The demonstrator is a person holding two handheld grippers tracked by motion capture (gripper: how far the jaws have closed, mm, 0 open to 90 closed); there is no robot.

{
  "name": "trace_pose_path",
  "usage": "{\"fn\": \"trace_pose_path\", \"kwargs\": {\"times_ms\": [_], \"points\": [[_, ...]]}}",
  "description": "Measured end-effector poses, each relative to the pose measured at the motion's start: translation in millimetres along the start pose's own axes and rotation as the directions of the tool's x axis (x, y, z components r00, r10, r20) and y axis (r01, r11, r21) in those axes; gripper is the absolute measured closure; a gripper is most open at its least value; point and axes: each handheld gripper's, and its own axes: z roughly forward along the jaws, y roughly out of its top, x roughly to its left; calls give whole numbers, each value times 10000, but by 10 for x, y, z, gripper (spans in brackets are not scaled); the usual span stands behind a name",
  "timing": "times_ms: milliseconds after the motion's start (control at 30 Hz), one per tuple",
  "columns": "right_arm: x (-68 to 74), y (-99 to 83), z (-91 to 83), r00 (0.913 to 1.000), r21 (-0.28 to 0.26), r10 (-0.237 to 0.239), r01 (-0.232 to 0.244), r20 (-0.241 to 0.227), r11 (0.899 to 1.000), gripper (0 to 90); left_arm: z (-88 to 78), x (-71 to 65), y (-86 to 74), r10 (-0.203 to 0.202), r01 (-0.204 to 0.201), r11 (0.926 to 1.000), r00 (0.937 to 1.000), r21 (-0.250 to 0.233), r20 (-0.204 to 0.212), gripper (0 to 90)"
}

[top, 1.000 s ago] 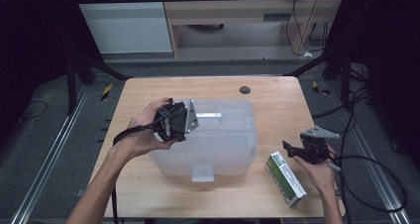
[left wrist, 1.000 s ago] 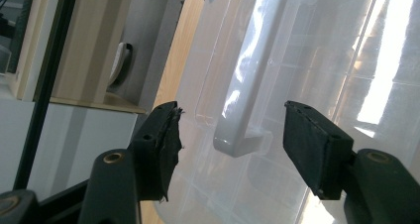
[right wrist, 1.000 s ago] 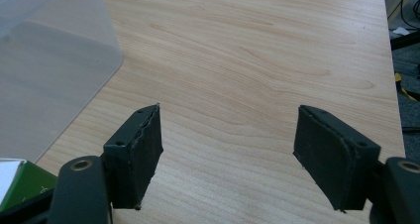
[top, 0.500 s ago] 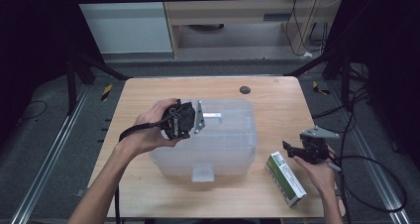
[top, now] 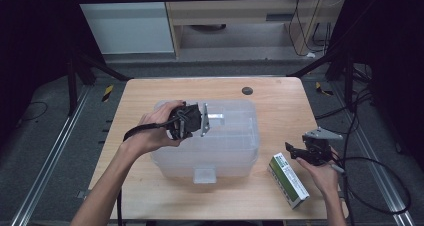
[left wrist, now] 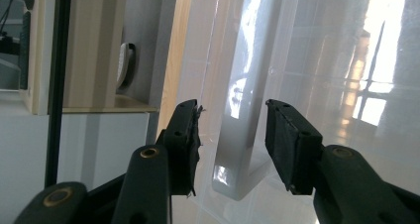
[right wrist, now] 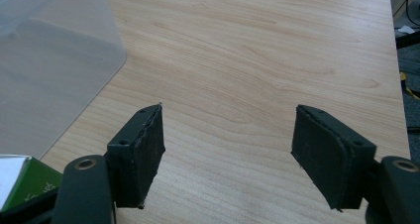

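Left gripper (top: 212, 120): over the lid of the clear, rounded plastic storage box (top: 220, 151), jaws part-way apart and just been closing. In the left gripper view the white plastic lid handle (left wrist: 236, 149) stands between its black pads (left wrist: 286, 144); a gap shows on both sides, so no grip.

Right gripper (top: 295, 153): right of the box, low over the light wooden table (top: 280, 93), jaws wide with nothing between them. A green-and-white cardboard carton (top: 288, 180) lies just beside it, off the box's front right corner.
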Motion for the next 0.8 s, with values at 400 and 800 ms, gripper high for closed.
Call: {"fn": "trace_pose_path", "kwargs": {"times_ms": [400, 800], "points": [[6, 2, 7, 9999, 70, -38, 39, -113, 10000, 307, -4, 12, 5, 287, -286, 9996, 9996, 76, -58, 642], [10, 1, 7, 9999, 109, -13, 14, -152, 9999, 312, 1, -12, 52, 604, -603, 9981, 9981, 99, -92, 701]]}}
